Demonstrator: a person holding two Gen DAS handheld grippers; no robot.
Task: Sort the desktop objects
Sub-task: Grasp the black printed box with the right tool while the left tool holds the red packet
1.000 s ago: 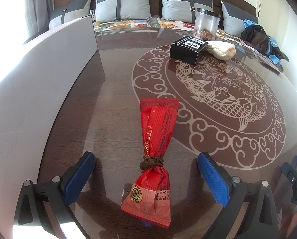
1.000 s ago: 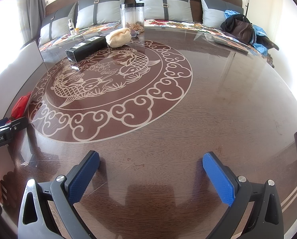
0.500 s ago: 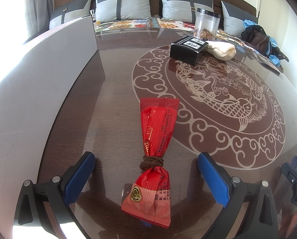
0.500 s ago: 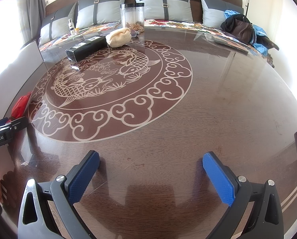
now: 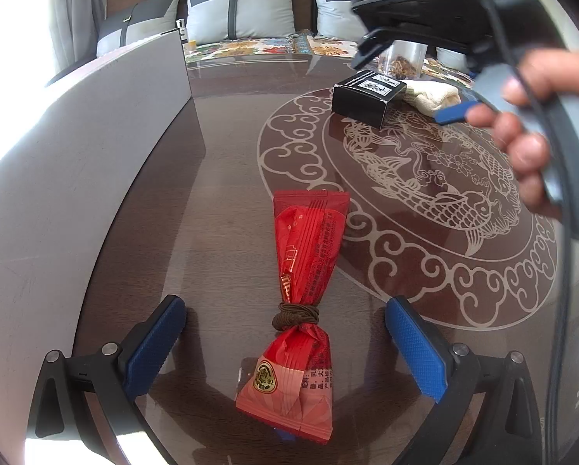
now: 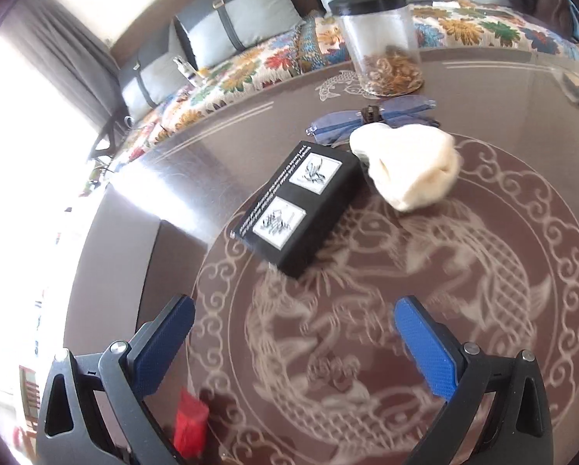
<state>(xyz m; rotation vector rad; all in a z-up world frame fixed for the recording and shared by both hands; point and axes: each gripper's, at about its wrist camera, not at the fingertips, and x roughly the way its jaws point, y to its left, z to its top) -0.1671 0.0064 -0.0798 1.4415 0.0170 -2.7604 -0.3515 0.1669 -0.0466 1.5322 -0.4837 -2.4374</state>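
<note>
the left gripper [image 5: 281, 343] is spread wide over the dark glass-topped table [image 5: 219, 178], its 2 blue pads on either side of the red snack packet [image 5: 303, 290] without touching it. the packet lies flat and lengthwise, pointing from 6 o'clock toward 12 o'clock, cinched by a brown band [image 5: 295, 314] that sits level with the pad tips – the sealed lower end reaches back between the fingers.

toward 1 o'clock in the left wrist view, well apart from the packet, a black box [image 5: 367, 99] rests on the edge of the fish medallion, with a cream cloth bundle [image 5: 432, 95] just beside it. the person's right hand [image 5: 533, 124] crosses at 2 o'clock, holding the other tool above the table.

the right gripper [image 6: 295, 333] is also spread, holding nothing. the black box [image 6: 301, 209] lies at its 12 o'clock, near but clear of the pads; the cream cloth bundle [image 6: 409, 166] touches the box's far corner at 1 o'clock. behind them sit folded glasses [image 6: 370, 118] and a clear jar [image 6: 382, 46] – dark-lidded, with brown contents at the bottom. the red packet's end [image 6: 190, 428] shows at 7 o'clock, blurred.
</note>
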